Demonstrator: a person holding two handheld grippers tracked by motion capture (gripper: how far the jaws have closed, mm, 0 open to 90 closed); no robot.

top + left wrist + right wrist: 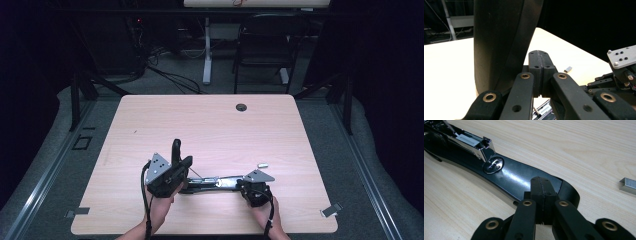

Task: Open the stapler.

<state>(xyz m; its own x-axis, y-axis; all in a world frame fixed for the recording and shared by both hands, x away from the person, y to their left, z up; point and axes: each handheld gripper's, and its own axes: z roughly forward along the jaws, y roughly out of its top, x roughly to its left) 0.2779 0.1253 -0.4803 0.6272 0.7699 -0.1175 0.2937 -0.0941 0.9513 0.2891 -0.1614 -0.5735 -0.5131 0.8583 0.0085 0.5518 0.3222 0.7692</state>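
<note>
1. Work in hand: a black stapler (pixel 210 181) lies opened flat on the table (pixel 210 120), between the two hands; looks like a reload.
2. Left gripper (pixel 540 61): jaws pressed together, nothing between the pads. The stapler's lid (pixel 499 42) stands upright just left of the fingertips, touching or nearly so; cannot tell which. Judgement: the closed jaws serve as a prop so the lid stays swung up and the magazine stays exposed.
3. Right gripper (pixel 541 187): jaws also pressed together, empty. The tips sit on or just above the front end of the stapler's base (pixel 524 178); contact not resolvable. Judgement: it pins the base down so the stapler doesn't slide or tip while the lid is held back.
4. Ahead of the right fingertips: the round anvil plate (pixel 493 165), then the open metal magazine (pixel 474 141), with its spring running off beyond.
5. Staple strip (pixel 628 185) lies on the table well right of the right fingertips, apart from the stapler. Judgement: parked within reach as the next pick; thin and low, so the jaws must spread first.
</note>
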